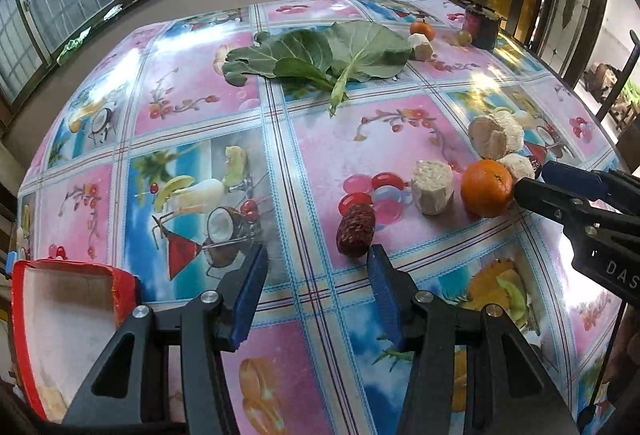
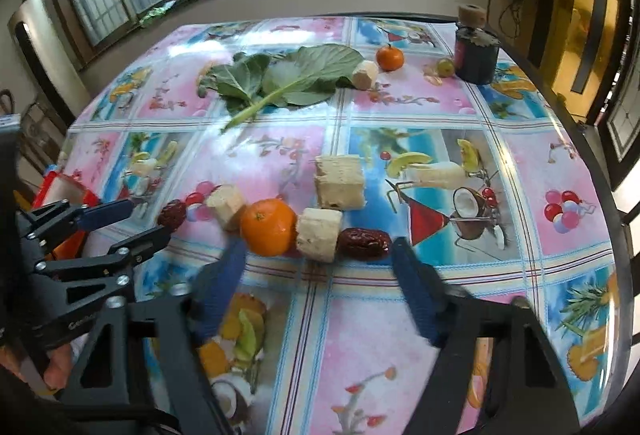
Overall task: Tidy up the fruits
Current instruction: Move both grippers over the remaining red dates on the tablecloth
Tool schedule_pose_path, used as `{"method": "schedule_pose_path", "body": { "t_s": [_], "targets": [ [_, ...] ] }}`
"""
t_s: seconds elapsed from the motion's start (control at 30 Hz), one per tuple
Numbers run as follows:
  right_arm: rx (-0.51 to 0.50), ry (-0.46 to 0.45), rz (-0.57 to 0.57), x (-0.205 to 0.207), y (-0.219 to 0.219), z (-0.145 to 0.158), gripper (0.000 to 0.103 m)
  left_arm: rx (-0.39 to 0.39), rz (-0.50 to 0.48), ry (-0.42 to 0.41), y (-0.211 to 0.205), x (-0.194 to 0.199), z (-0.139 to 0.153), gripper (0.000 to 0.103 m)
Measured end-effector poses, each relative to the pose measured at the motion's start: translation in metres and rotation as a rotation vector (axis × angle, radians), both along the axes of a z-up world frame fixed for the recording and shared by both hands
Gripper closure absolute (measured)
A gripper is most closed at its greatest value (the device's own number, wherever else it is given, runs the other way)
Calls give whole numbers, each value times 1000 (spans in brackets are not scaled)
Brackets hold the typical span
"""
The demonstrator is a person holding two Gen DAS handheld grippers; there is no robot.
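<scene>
Nothing sorted yet, as far as you can see: red tray looks empty, though partly cut off. Orange, dates and pale chunks sit loose on the surface. Left tool and right tool both gape, holding nothing.

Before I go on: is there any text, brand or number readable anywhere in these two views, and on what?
"DAS": white letters on the right hand-held gripper, cut off by the picture edge in the left wrist view.
"Ge...": raised lettering on the left hand-held gripper in the right wrist view, too blurred to read further.
Dark jar: its label is too small to read.
Tablecloth: pictures only, no words.
</scene>
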State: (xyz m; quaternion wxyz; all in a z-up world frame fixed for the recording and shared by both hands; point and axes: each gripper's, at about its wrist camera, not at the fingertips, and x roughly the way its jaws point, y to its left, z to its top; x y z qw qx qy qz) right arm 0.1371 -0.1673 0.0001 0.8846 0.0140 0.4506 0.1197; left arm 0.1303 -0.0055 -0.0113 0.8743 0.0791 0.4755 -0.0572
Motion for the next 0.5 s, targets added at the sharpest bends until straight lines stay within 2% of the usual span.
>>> {"method": "schedule_pose_path", "body": {
  "t_s": [0.07, 0.3, 0.5],
  "targets": [
    [-15, 10, -20, 3, -1, -3, 57, 0, -7, 2, -1, 2, -2, 52],
    [-9, 13, -42, 6, -4, -5, 57, -13, -24, 6, -4, 9, -2, 52],
    [73, 9, -66, -7, -36, 3, 56, -34, -46, 5, -11, 13, -3, 52]
  ]
}}
